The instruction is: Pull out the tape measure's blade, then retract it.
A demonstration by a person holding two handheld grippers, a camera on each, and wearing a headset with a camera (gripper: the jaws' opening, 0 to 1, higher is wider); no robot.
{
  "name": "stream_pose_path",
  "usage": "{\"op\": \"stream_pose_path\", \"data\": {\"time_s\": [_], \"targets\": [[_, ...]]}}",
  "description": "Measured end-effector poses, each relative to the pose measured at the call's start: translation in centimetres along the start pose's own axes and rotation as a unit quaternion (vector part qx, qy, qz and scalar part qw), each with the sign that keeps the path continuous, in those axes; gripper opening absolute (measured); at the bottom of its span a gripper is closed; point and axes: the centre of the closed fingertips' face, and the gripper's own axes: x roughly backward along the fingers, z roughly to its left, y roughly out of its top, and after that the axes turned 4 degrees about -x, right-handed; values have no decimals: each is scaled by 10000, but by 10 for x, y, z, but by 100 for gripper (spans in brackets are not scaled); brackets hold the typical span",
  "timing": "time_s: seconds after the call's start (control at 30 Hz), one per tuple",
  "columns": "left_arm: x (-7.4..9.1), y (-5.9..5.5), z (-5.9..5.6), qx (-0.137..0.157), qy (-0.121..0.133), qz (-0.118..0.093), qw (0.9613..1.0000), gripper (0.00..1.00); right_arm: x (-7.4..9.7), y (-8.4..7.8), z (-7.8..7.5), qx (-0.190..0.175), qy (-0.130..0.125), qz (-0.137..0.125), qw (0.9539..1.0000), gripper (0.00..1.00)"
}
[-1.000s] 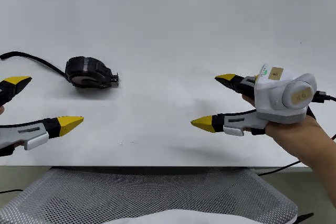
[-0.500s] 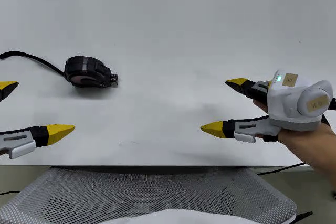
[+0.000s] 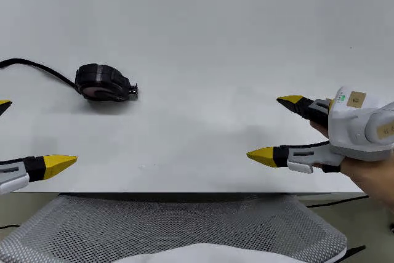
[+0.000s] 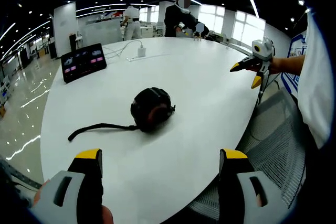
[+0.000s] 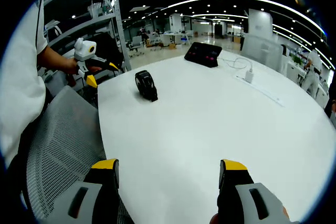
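Observation:
A black tape measure (image 3: 103, 84) lies on the white table (image 3: 203, 41) at the left, its wrist strap (image 3: 34, 67) trailing off to the left and its blade hook facing right. It also lies ahead in the left gripper view (image 4: 151, 108) and far off in the right gripper view (image 5: 146, 84). My left gripper (image 3: 24, 133) stands open at the table's near left edge, well short of the tape measure, with nothing between its yellow tips. My right gripper (image 3: 282, 129) stands open at the near right edge, holding nothing.
A grey mesh chair seat (image 3: 178, 229) sits below the table's front edge. Far across the table lie a dark tablet (image 4: 84, 60) and a white charger with its cable (image 4: 140, 51). People stand beyond the far side of the table.
Both grippers have drawn back toward me and outward, the left one sliding further off the left edge, the right one moving right and down. The tape measure has stayed put.

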Motion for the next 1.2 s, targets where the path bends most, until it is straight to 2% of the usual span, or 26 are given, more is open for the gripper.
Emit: {"op": "stream_pose_path", "data": {"time_s": [0.47,0.9,1.2], "targets": [[1,0,-1,-81,-70,33,9999,89,2,2,0,-20,-18,-25,10000,83],[1,1,-1,-66,-58,45,10000,91,0,0,2,-73,1,20,10000,94],[1,1,0,-73,-77,60,9999,91,-1,0,1,-90,8,39,10000,95]]}}
